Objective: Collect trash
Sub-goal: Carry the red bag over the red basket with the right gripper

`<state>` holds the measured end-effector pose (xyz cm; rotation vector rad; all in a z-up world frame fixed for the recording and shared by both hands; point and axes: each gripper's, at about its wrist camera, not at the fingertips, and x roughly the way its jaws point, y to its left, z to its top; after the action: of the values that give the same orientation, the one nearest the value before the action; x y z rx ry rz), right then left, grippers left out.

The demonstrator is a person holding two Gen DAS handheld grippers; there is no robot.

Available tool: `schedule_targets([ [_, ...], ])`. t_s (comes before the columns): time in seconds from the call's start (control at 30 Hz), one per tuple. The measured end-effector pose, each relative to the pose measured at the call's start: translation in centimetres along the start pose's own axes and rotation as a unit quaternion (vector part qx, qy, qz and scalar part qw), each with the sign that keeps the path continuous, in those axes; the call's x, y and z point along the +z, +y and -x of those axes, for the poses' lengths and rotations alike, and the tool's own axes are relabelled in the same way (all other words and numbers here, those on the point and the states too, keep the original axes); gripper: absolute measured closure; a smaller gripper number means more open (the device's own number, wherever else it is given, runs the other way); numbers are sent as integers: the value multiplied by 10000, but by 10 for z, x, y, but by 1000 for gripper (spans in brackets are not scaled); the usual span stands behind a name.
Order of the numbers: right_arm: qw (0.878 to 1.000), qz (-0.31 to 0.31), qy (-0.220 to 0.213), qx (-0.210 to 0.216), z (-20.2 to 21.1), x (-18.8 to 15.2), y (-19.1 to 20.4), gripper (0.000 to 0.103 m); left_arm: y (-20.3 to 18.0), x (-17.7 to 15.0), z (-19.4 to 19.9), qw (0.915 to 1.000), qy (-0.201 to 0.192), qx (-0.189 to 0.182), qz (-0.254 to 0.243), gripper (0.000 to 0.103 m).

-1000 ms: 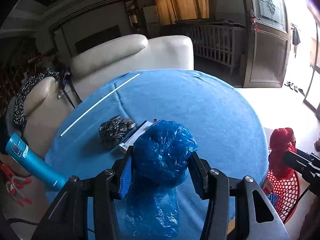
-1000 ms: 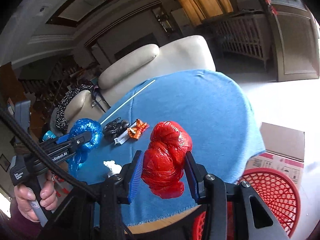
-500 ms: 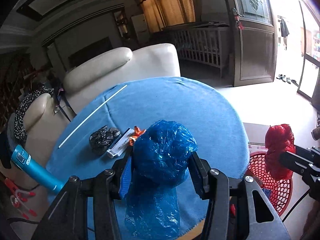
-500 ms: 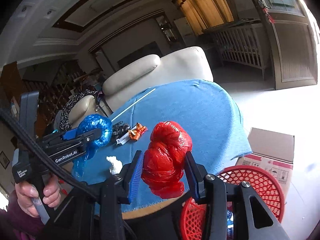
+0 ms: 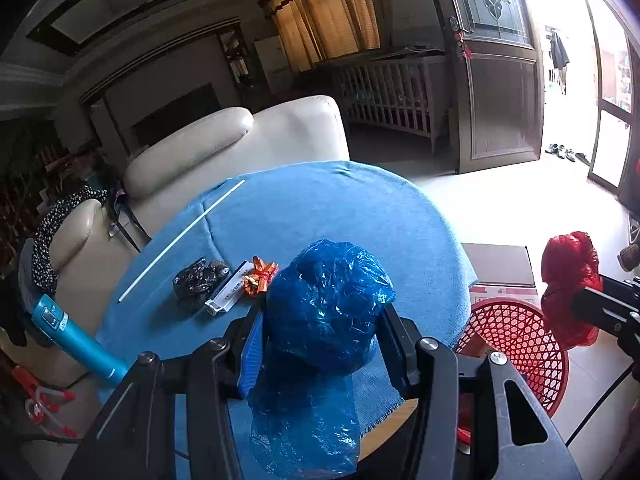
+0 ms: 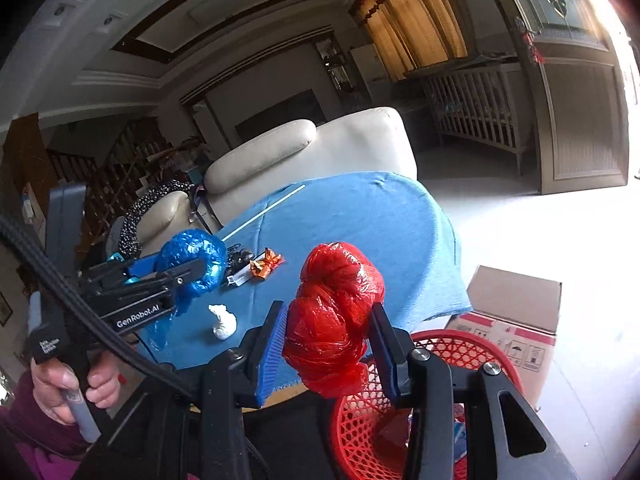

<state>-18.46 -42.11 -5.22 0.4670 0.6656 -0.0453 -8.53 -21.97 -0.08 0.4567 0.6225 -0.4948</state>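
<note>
My left gripper [image 5: 320, 340] is shut on a crumpled blue plastic bag [image 5: 324, 304], held above the near edge of the blue-clothed round table [image 5: 320, 208]; it shows in the right wrist view [image 6: 192, 258] too. My right gripper [image 6: 328, 344] is shut on a crumpled red plastic bag [image 6: 334, 316], held over the rim of the red mesh basket [image 6: 460, 352], right of the table; the bag shows in the left wrist view [image 5: 568, 280] above the basket [image 5: 516, 340]. On the table lie a black bag wad [image 5: 198, 280], a white box [image 5: 228, 294], an orange wrapper [image 5: 260, 276] and a white tissue ball [image 6: 222, 320].
A long white rod [image 5: 184, 240] lies across the table's far left. A cardboard box [image 6: 516, 312] stands on the floor behind the basket. A cream armchair [image 5: 240, 152] stands behind the table. A teal cylinder [image 5: 72, 336] sits at the table's left edge.
Both grippers have pulled back and risen from the table with their bags. The red bag has moved right, over the red basket.
</note>
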Motion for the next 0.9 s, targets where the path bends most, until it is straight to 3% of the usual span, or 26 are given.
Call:
schedule_targets([
  [0.37,9996,-120,-234,-79,29,-1,-15,59,-17,3,15,9998,-103,-31,-179,50],
  [0.9,9993,-273,-256,-98,39,-5,-30,59,-39,4,17,9992,-65,-95,-383,50],
])
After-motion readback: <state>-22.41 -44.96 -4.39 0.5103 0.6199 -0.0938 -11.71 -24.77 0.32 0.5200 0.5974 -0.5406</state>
